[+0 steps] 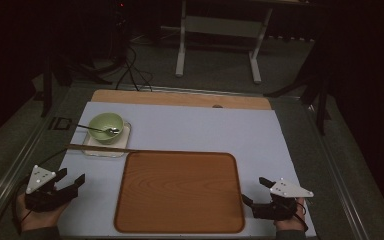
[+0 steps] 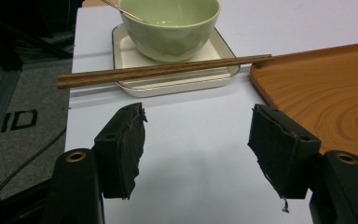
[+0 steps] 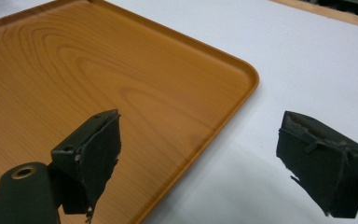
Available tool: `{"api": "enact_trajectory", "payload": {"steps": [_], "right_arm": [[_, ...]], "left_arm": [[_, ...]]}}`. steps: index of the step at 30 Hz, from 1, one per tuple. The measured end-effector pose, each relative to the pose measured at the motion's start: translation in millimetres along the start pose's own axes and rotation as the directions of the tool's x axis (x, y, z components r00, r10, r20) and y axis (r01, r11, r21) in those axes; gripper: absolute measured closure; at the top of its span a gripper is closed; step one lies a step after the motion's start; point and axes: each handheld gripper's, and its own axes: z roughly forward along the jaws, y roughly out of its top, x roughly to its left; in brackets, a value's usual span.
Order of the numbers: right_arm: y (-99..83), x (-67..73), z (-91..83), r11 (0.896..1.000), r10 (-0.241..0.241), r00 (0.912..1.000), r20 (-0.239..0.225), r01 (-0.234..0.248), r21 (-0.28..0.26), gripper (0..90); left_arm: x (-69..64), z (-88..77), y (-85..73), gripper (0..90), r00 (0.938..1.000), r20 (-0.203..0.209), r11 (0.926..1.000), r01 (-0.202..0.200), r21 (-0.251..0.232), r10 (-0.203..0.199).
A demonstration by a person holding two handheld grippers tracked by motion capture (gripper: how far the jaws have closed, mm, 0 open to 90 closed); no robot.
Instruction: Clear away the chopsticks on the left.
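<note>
A dim lab or studio: black curtains, floor cables [image 1: 130, 70] and a white metal-legged bench [image 1: 220, 40]

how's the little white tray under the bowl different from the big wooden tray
The white tray is small, pale and squarish, and carries a green bowl; the wooden tray is far larger, brown-grained and bare. Chopsticks lie across the white tray's near edge, their tips reaching the wooden tray's corner. Both are shallow, round-cornered and flat on the white mat.

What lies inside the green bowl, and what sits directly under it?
A metal spoon rests inside the green bowl, its handle sticking out over the rim. The bowl stands on a small white square plate. The plate's middle is covered by the bowl.
</note>
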Motion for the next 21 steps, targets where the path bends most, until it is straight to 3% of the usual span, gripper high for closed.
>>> {"api": "enact_trajectory", "payload": {"steps": [8, 21], "right_arm": [[0.3, -0.8, -2.6, 1.000, 0.002, 0.9999, 0.013, -0.002, -0.021, 13.0], [1.2, -0.9, -7.4, 0.999, 0.007, 0.9997, 0.025, -0.005, -0.048, 13.2]], "left_arm": [[-1.6, 7.1, 3.3, 36.9, 0.9994, 0.032, 0.9997, -0.016, 0.017, 0.015], [-0.9, 16.0, 19.4, 35.5, 0.9963, 0.070, 0.9987, -0.051, 0.004, 0.051]]}}
